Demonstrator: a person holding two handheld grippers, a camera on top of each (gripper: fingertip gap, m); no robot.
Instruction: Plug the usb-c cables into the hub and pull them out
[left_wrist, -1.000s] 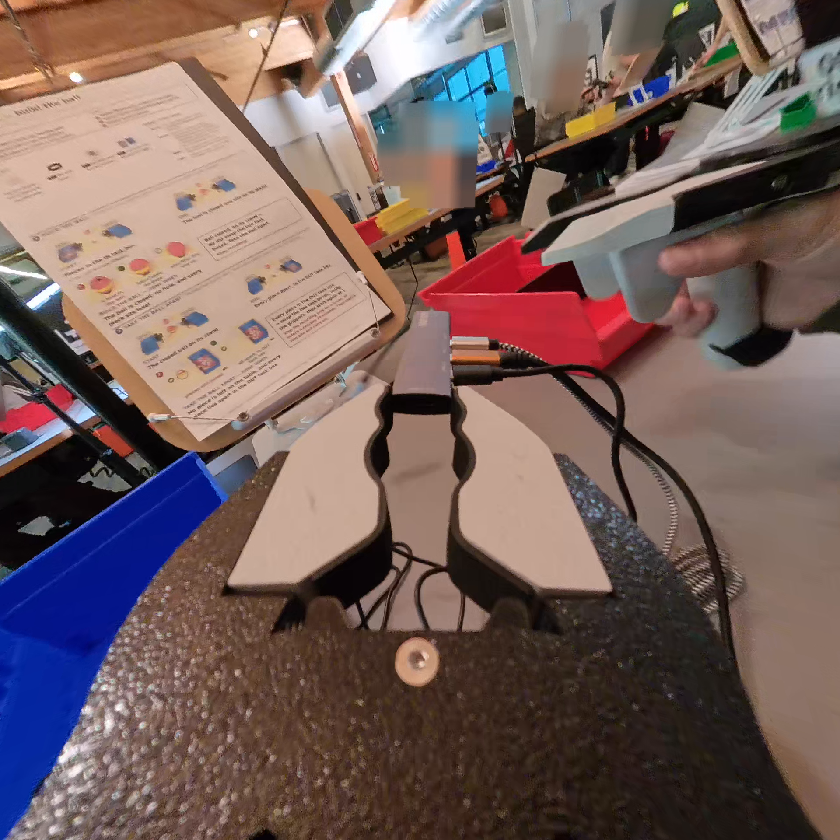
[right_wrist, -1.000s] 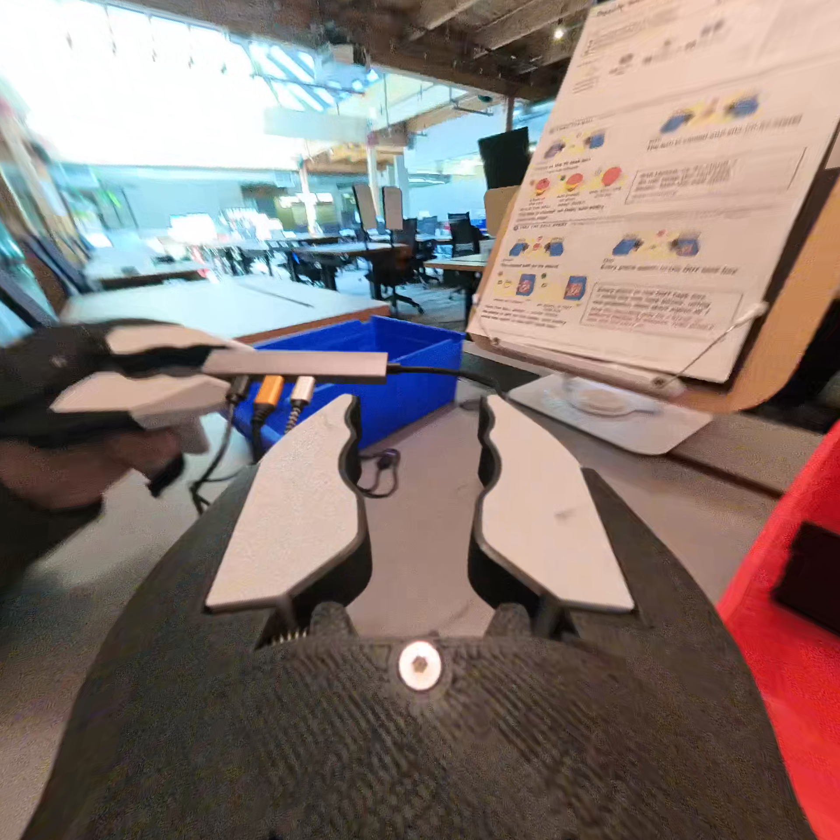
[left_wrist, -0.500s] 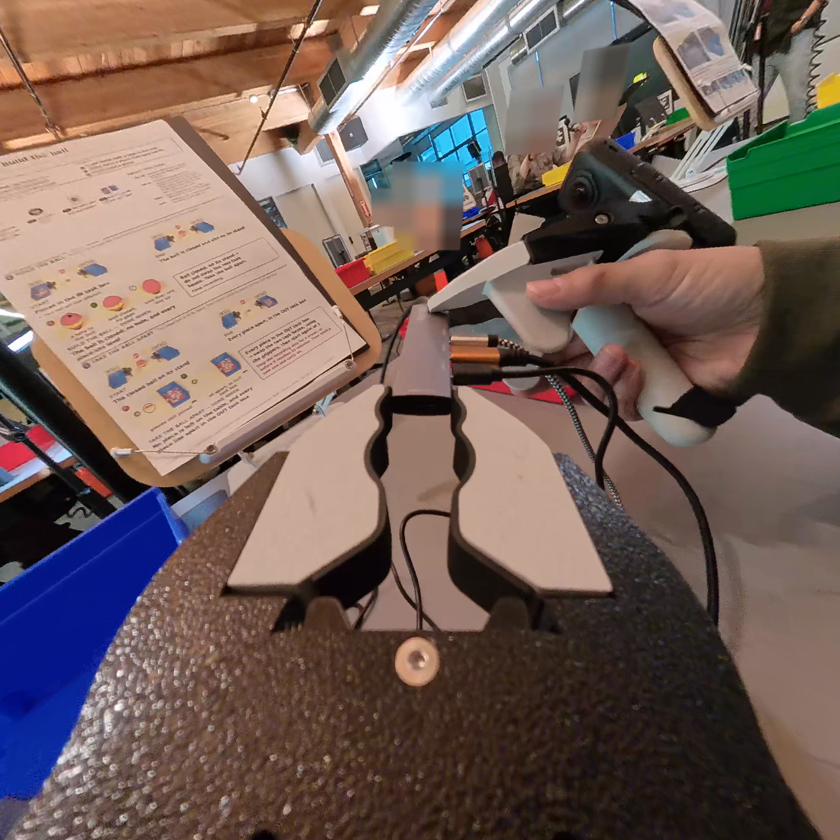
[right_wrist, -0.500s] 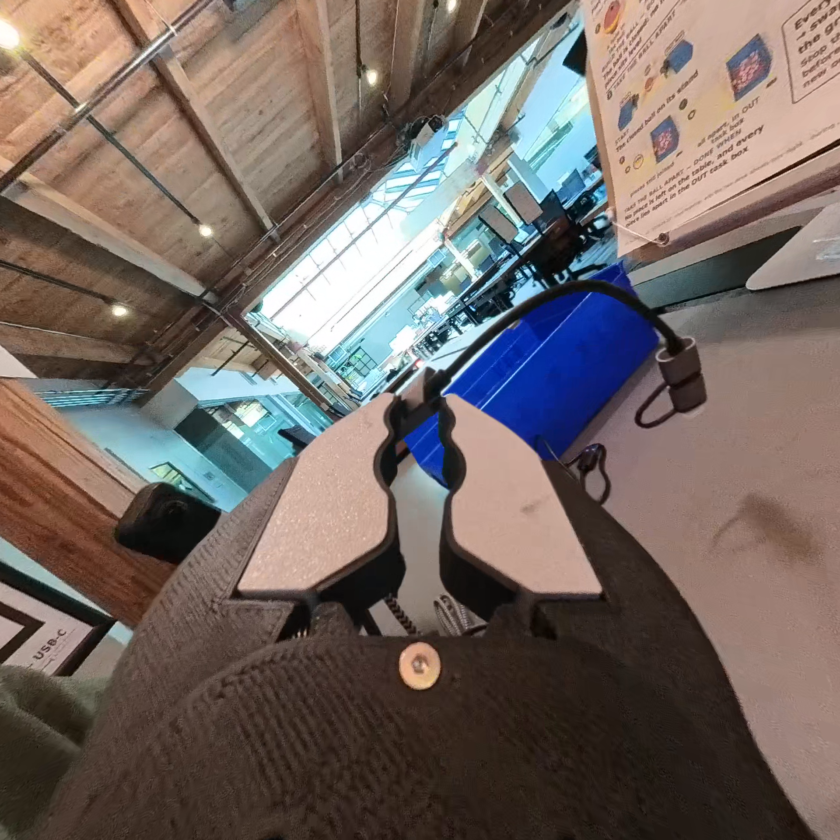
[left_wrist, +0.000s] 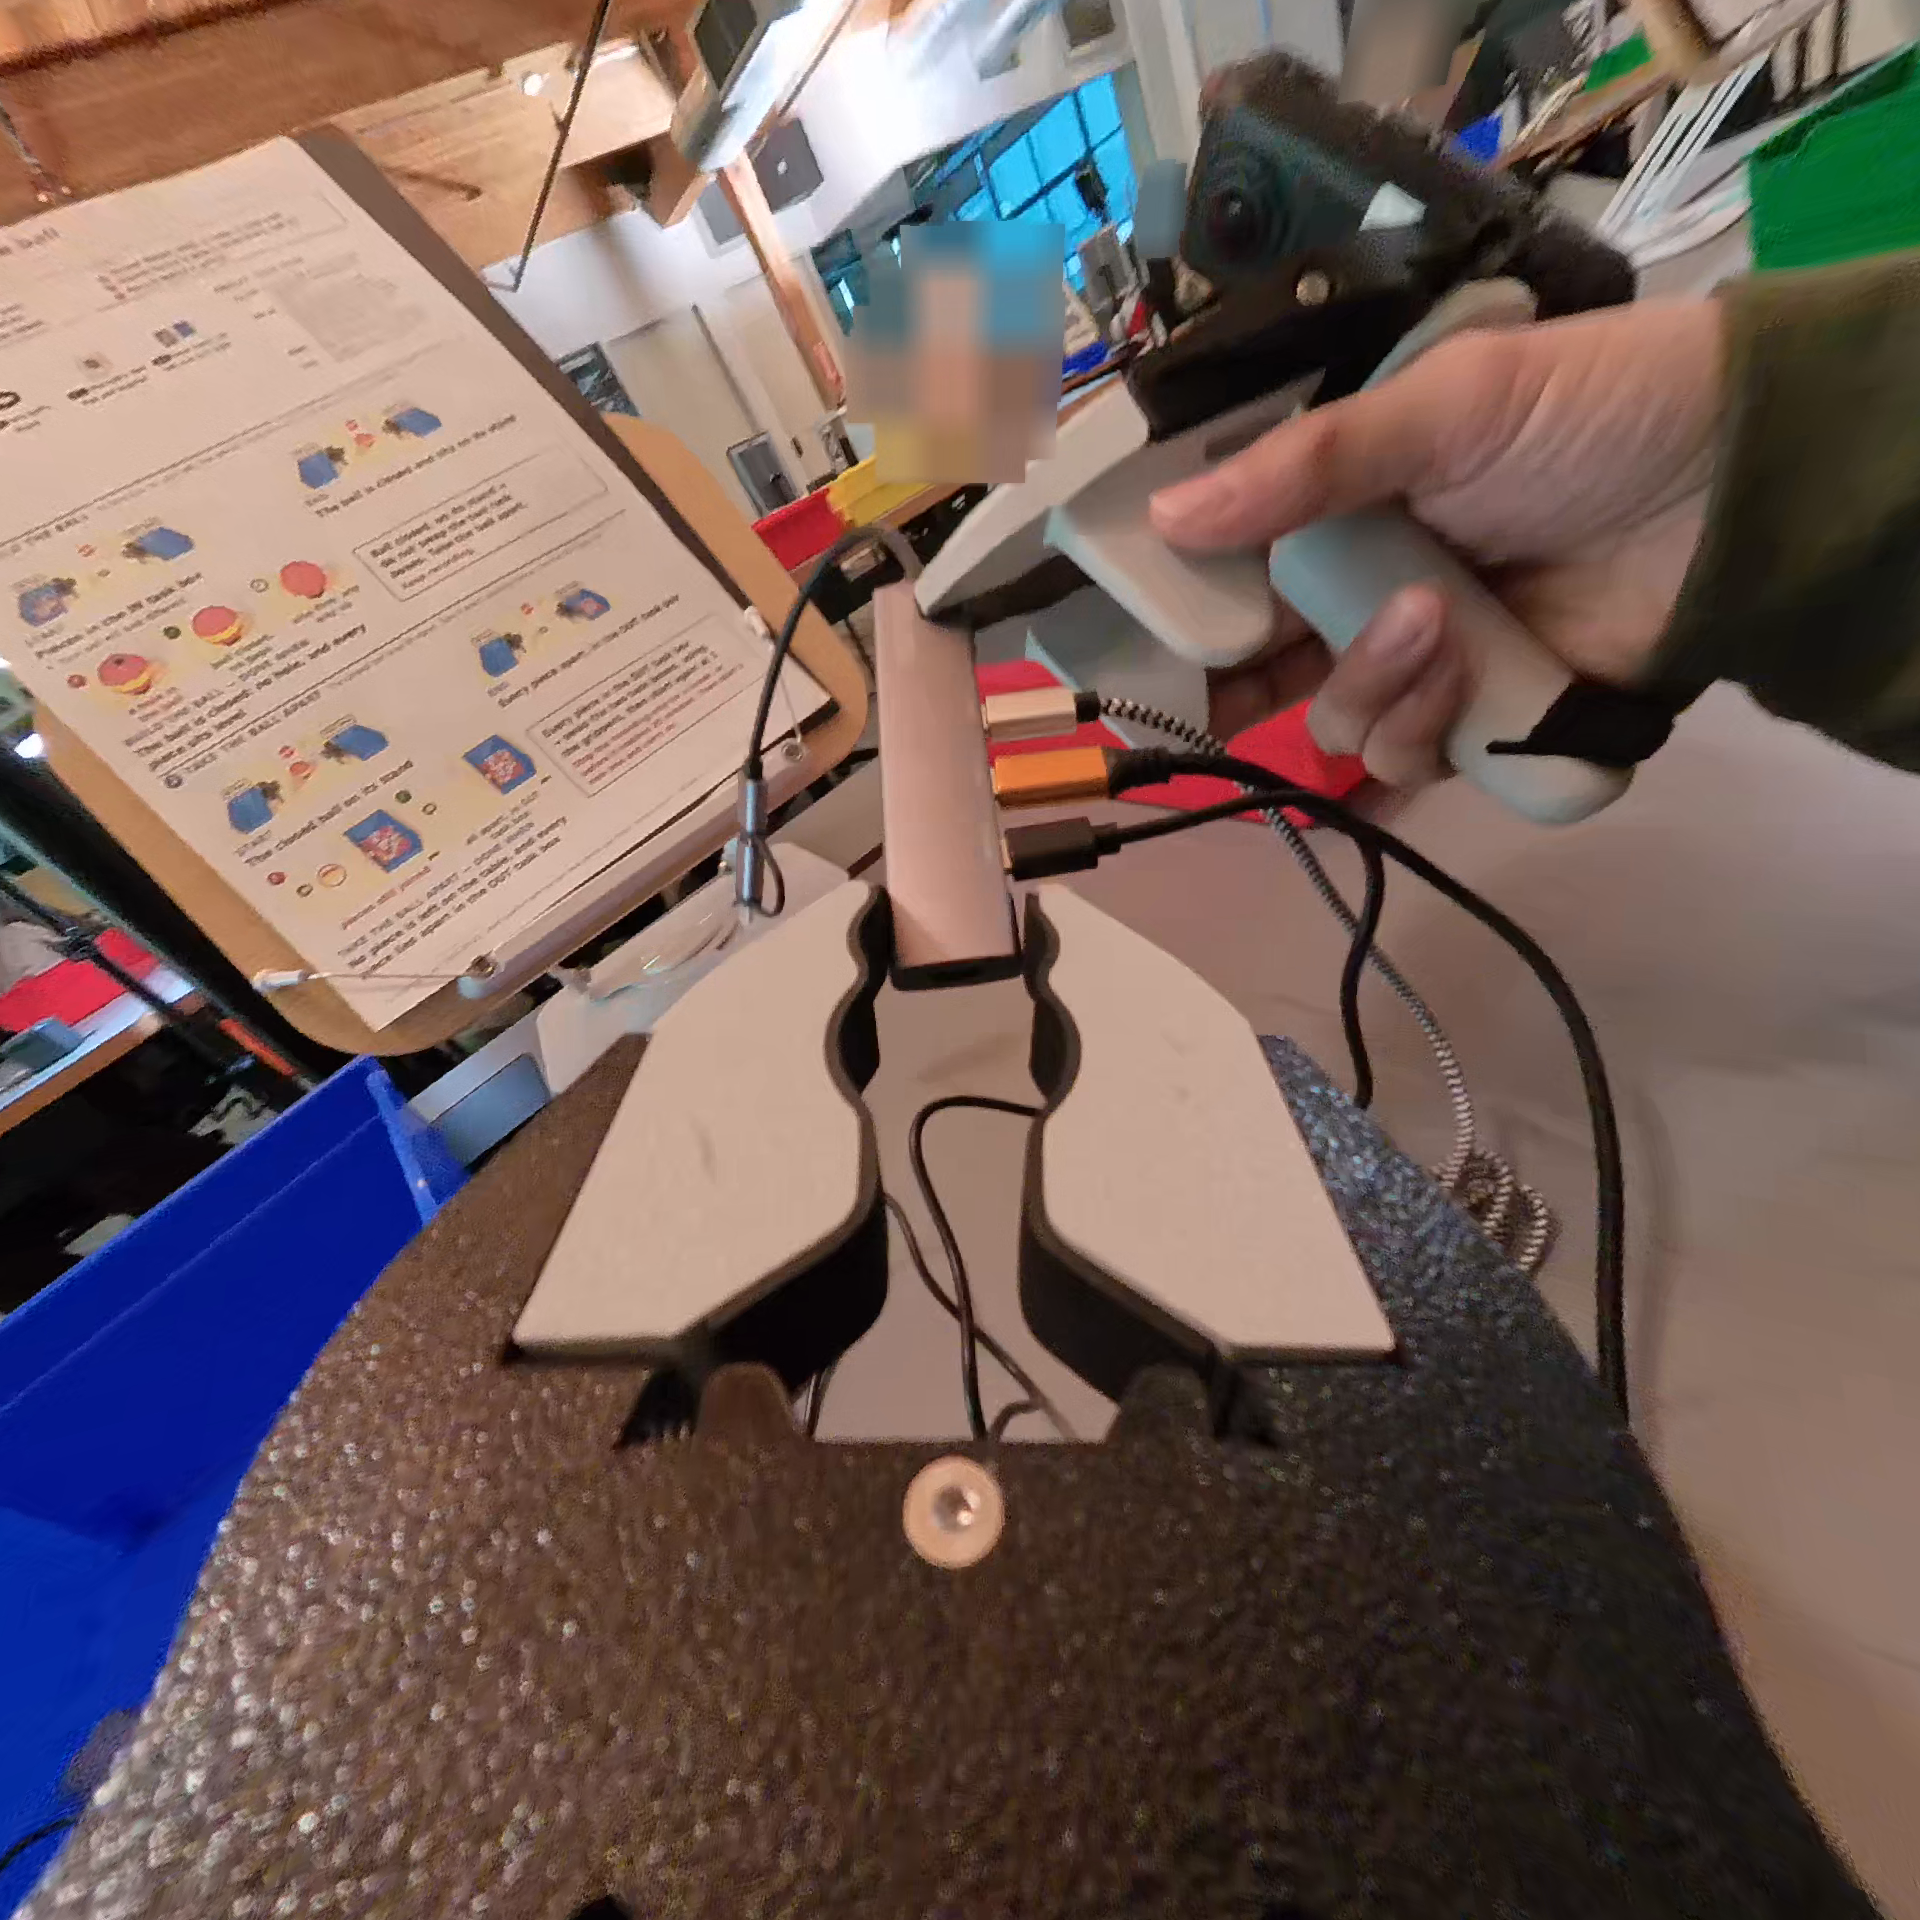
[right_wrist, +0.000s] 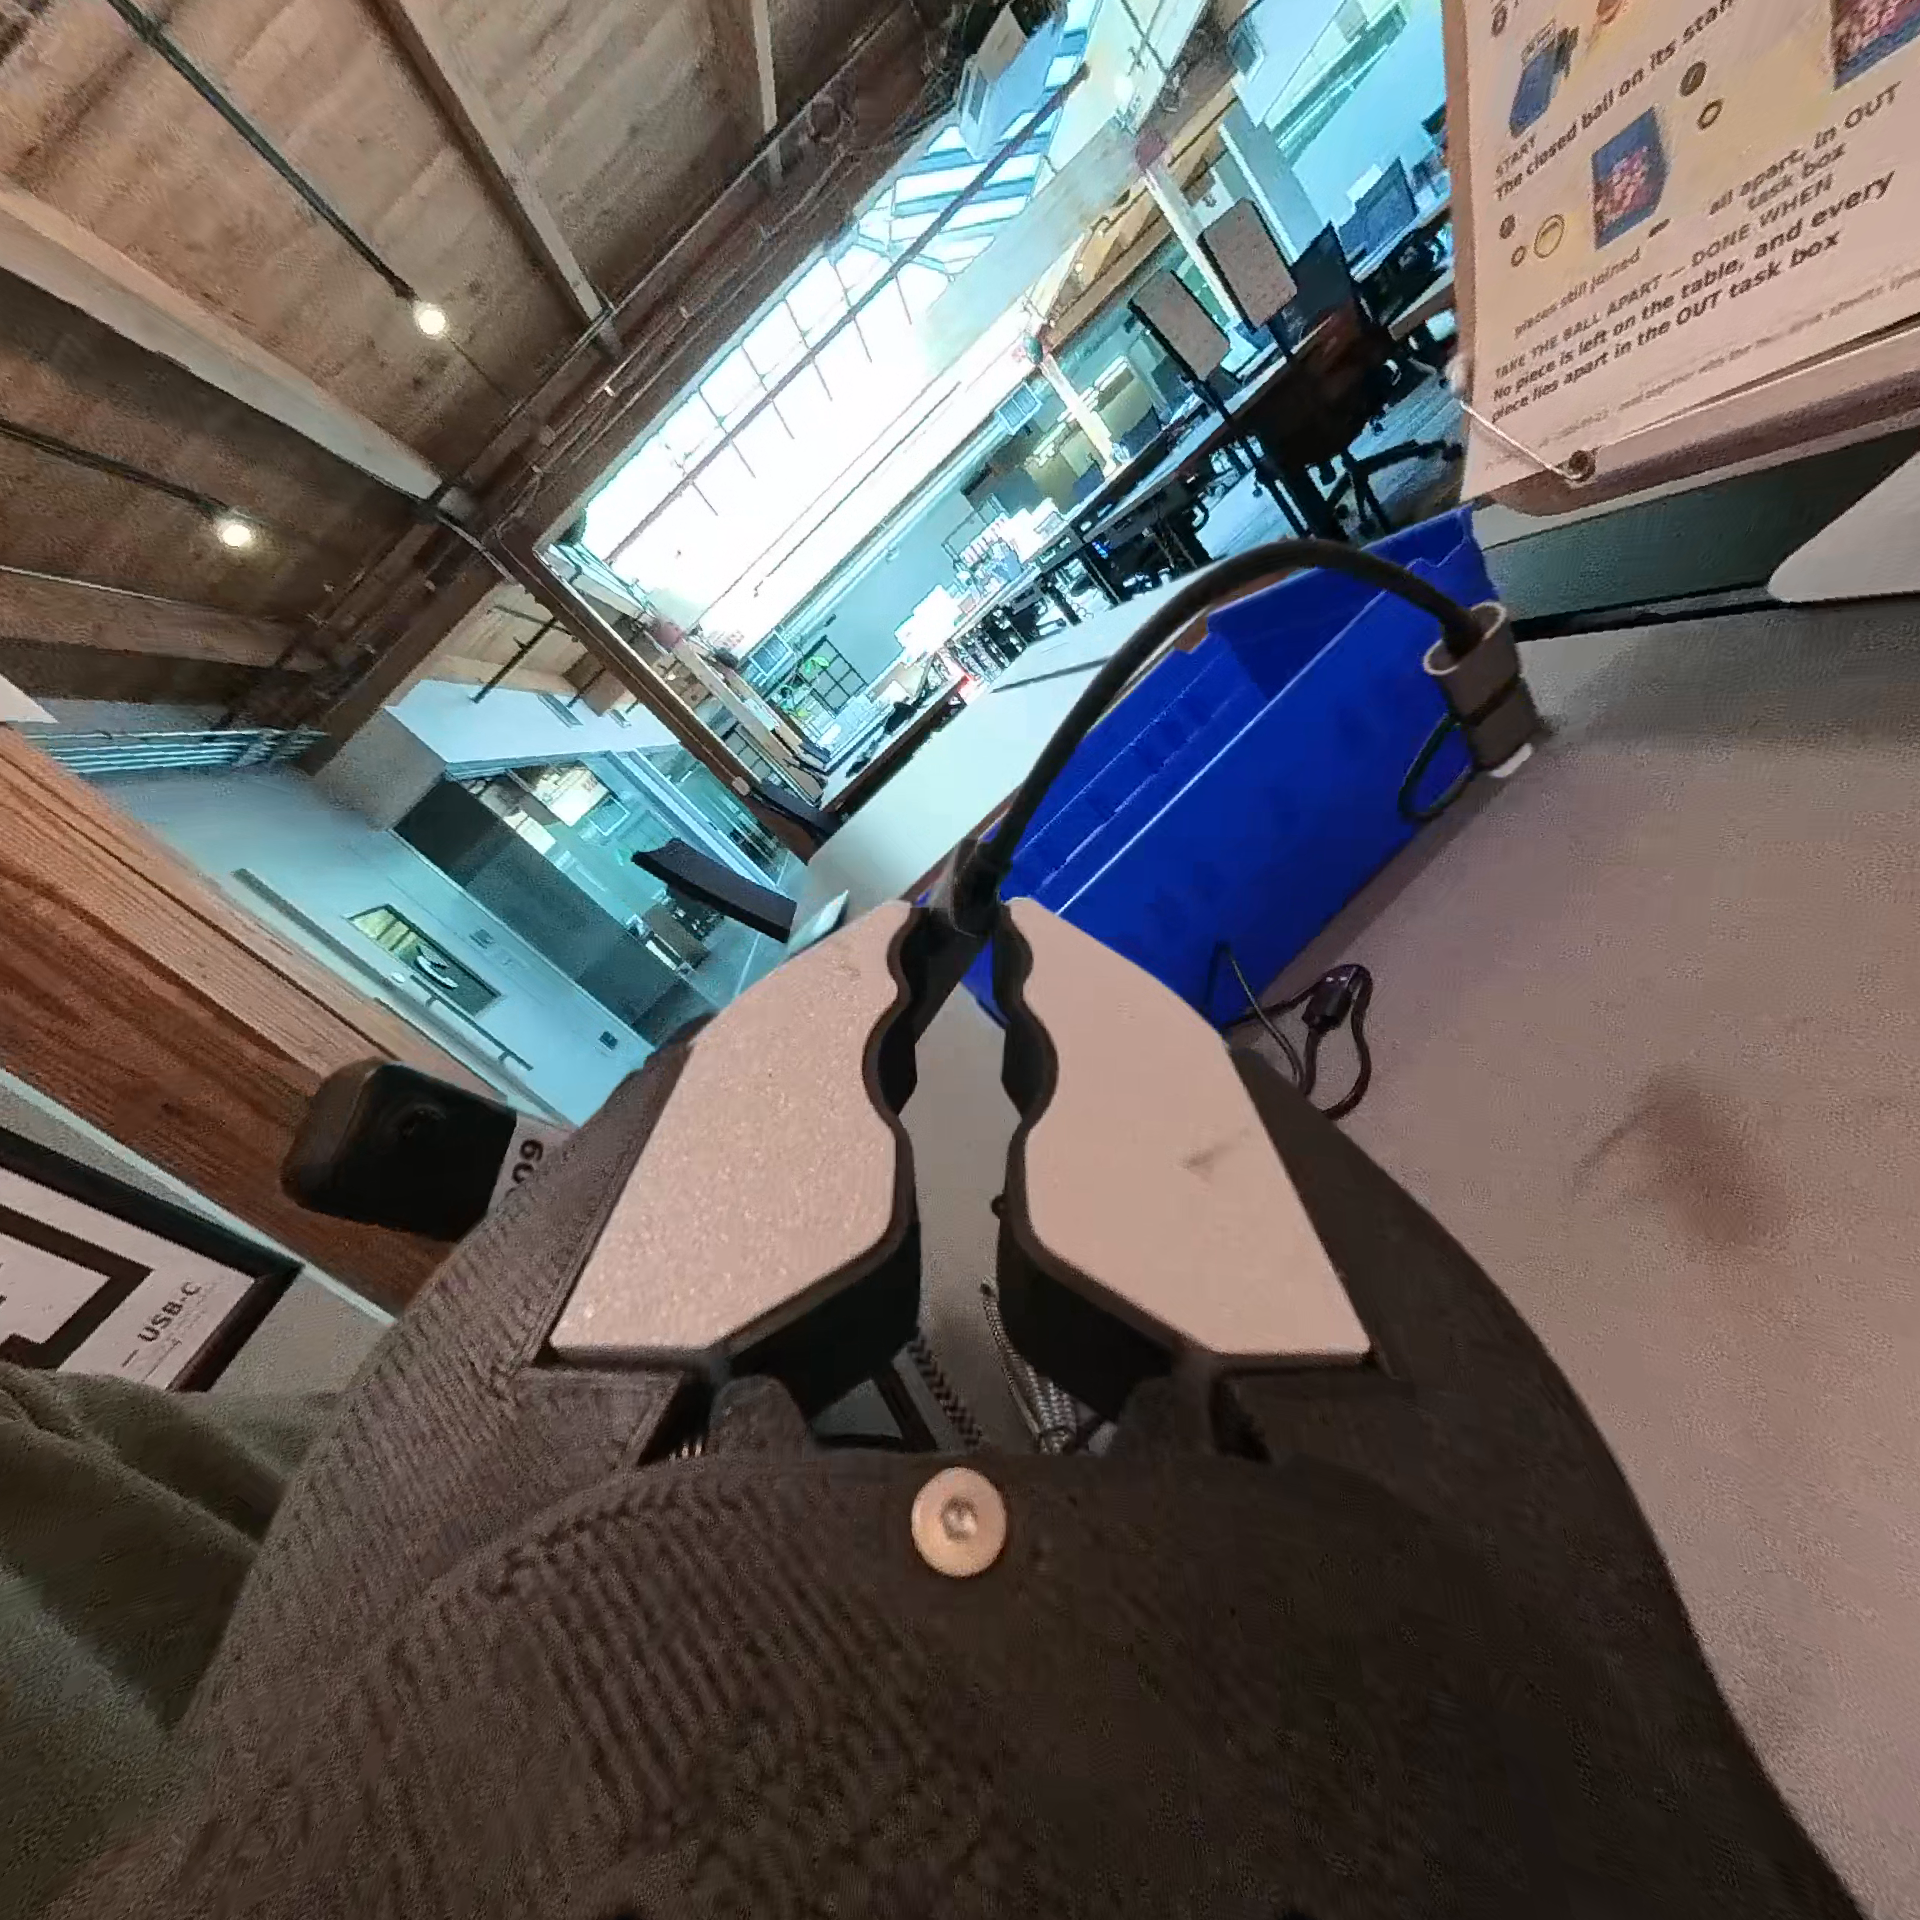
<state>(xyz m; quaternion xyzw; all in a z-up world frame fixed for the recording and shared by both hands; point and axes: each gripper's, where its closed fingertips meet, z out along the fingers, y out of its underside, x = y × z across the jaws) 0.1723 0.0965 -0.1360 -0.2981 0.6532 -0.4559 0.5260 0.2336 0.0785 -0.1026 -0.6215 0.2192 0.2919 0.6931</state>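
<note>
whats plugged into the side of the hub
Three plugs sit in the hub's right side: silver, orange and black. The hub's own black lead leaves its far end. The left claw covers its near end; its left side is hidden.

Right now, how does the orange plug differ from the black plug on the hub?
The orange plug has a shiny metallic shell; the black plug is matte and slimmer. Orange sits farther from the left gripper, black nearest it. Both are seated in the hub, same side.
</note>
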